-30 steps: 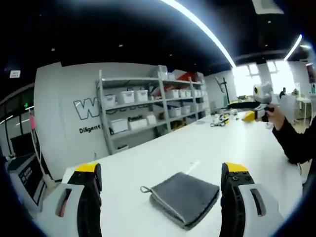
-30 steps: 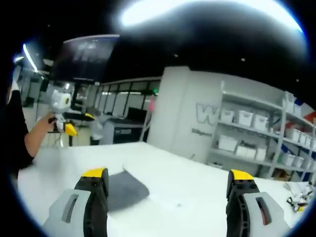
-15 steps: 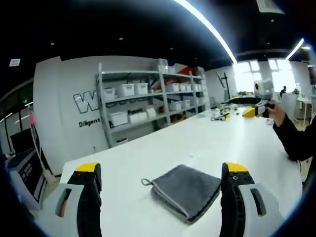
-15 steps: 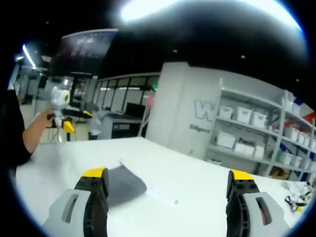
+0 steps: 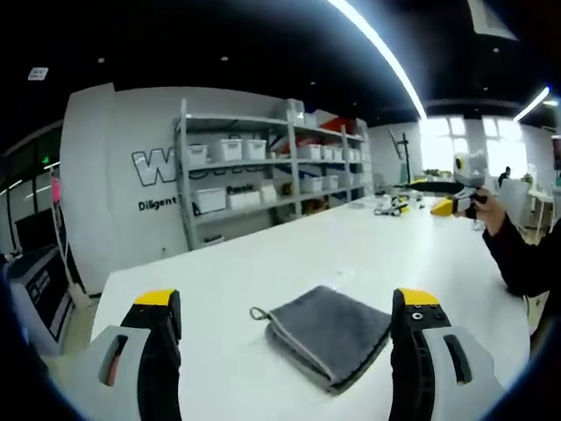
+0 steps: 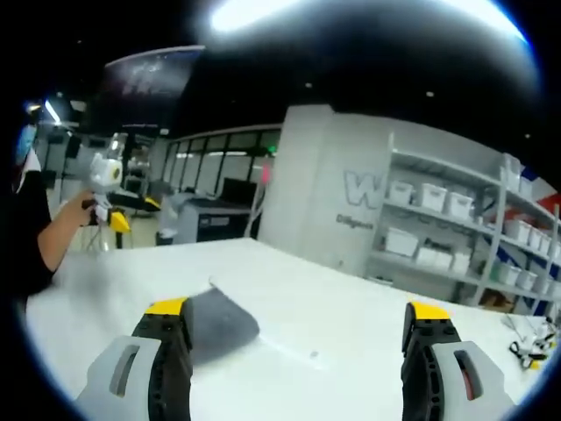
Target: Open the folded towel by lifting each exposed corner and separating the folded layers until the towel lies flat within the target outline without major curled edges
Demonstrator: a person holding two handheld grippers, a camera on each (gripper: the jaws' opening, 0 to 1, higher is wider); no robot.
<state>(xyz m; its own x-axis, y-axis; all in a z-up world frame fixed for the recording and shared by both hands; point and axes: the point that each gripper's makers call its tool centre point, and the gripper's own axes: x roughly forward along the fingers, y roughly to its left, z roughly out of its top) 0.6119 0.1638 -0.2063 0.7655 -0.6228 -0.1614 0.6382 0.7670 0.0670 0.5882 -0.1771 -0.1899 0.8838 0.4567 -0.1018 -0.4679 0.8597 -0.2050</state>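
Both tongs, left (image 5: 285,351) and right (image 6: 298,355), stand wide and empty above the white table (image 5: 386,254). My folded grey terry towel (image 5: 329,333) lies between the left jaws. I'd lower onto its near stacked corner, pinching the top layer alone.
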